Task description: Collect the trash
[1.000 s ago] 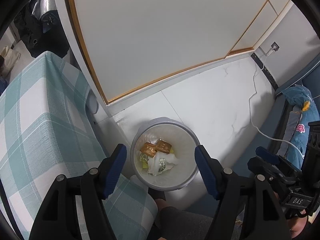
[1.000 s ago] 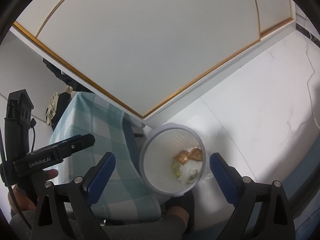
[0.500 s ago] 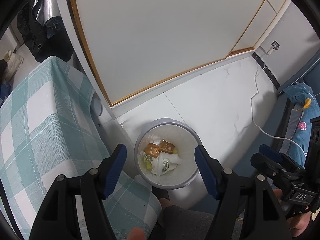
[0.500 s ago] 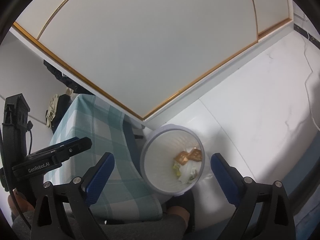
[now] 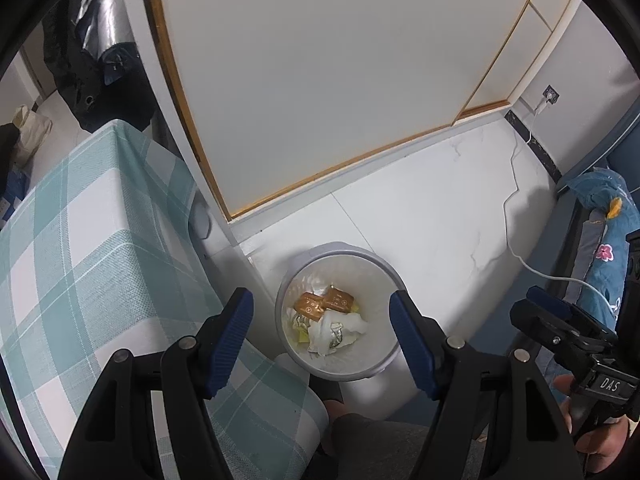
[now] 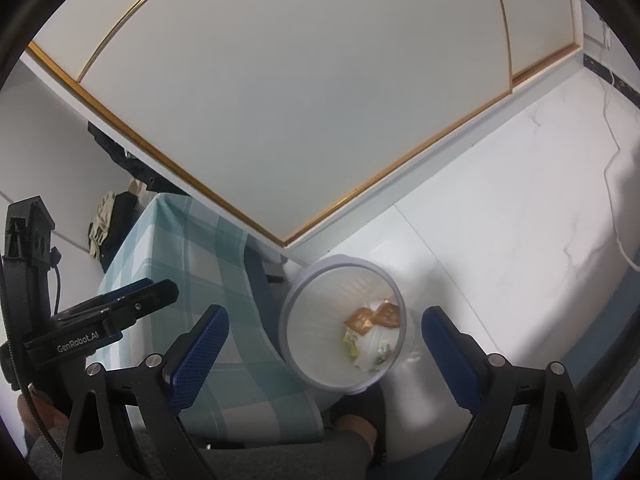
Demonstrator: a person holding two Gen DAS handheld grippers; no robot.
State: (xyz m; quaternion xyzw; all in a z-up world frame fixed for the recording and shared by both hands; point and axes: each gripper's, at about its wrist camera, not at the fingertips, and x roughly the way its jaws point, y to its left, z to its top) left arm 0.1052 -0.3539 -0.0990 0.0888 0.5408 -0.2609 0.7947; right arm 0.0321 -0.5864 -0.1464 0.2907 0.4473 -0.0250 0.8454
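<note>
A round white trash bin (image 5: 384,270) (image 6: 298,320) stands on the floor beside the table. Inside lie two orange wrappers (image 5: 324,304) (image 6: 374,316), a crumpled white tissue (image 5: 338,330) (image 6: 374,350) and a yellow scrap (image 5: 300,334). My left gripper (image 5: 322,322) hangs well above the bin, open, with nothing between its blue pads. My right gripper (image 6: 322,340) also hovers high over the bin, open and empty. Each gripper shows at the edge of the other's view.
A table with a teal-and-white checked cloth (image 5: 88,248) (image 6: 188,248) stands left of the bin. A white panel with a gold frame (image 5: 328,80) lines the wall. A white cable (image 5: 520,248) crosses the marble floor. Blue floral bedding (image 5: 608,232) is at the right. The person's foot (image 6: 360,420) is below the bin.
Both views have shifted only slightly; the bin sits a little lower in the left wrist view. Both grippers stay open and empty.
</note>
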